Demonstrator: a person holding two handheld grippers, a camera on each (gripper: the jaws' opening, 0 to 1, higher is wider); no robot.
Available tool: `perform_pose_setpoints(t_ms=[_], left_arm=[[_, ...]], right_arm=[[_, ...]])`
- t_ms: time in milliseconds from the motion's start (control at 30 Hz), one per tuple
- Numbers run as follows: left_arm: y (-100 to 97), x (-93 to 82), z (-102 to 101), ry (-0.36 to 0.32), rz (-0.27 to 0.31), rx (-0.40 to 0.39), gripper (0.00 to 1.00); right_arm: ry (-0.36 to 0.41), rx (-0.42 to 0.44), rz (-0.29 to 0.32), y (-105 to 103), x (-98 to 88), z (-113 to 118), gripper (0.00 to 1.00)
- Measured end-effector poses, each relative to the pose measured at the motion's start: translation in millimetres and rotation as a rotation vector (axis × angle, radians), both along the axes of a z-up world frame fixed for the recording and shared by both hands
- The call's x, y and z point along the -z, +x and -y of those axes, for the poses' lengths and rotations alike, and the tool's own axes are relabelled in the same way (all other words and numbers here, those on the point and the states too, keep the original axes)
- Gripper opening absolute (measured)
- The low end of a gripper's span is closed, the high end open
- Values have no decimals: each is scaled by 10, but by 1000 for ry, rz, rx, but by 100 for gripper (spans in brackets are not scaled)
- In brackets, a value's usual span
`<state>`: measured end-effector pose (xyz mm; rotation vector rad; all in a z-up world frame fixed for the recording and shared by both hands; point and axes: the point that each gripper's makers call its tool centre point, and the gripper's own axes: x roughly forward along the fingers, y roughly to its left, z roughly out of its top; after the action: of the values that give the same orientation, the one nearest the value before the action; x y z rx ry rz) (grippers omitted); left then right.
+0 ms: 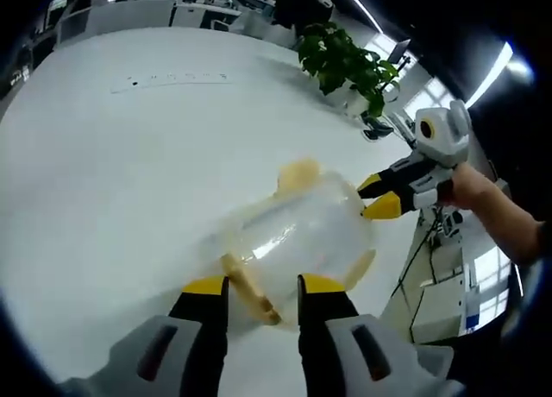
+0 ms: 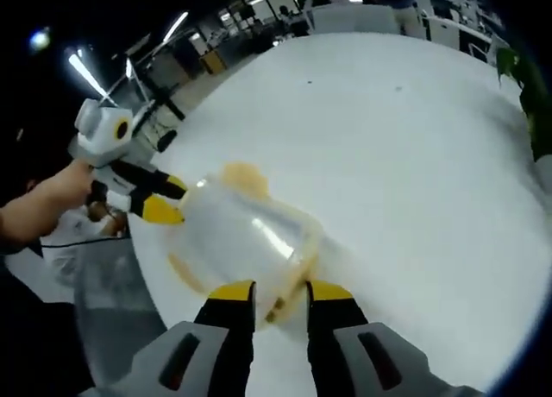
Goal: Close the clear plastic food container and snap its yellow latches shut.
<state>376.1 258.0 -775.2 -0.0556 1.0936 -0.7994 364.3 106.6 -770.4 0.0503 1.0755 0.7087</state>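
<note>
the clear plastic food container with pale yellow latches (image 1: 297, 242) sits on the round white table (image 1: 112, 181), near its edge, with the lid apparently on. the left gripper (image 1: 263, 285) meets the container's near side, jaws narrowly parted astride a yellow latch (image 1: 250, 292); a grip cannot be confirmed. the right gripper (image 2: 280, 290) stands likewise at the opposite side, jaws narrow beside the rim. closing looks done; whether any latch is snapped is unclear, so latching probably remains. beyond the container stands a leafy green potted plant (image 1: 349, 65).
</note>
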Motion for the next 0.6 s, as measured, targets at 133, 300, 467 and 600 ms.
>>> perform_pose_setpoints(t_ms=[133, 300, 467, 600], left_arm=[[-4, -13, 10, 6, -6, 8, 26], [23, -46, 51, -8, -9, -14, 24], [43, -62, 45, -8, -6, -1, 23], [50, -43, 20, -7, -17, 15, 23]], right_arm=[[-9, -1, 3, 11, -1, -10, 20], [0, 14, -6, 22, 20, -11, 19], [18, 42, -42, 31, 22, -19, 17], [18, 45, -31, 7, 22, -31, 15]])
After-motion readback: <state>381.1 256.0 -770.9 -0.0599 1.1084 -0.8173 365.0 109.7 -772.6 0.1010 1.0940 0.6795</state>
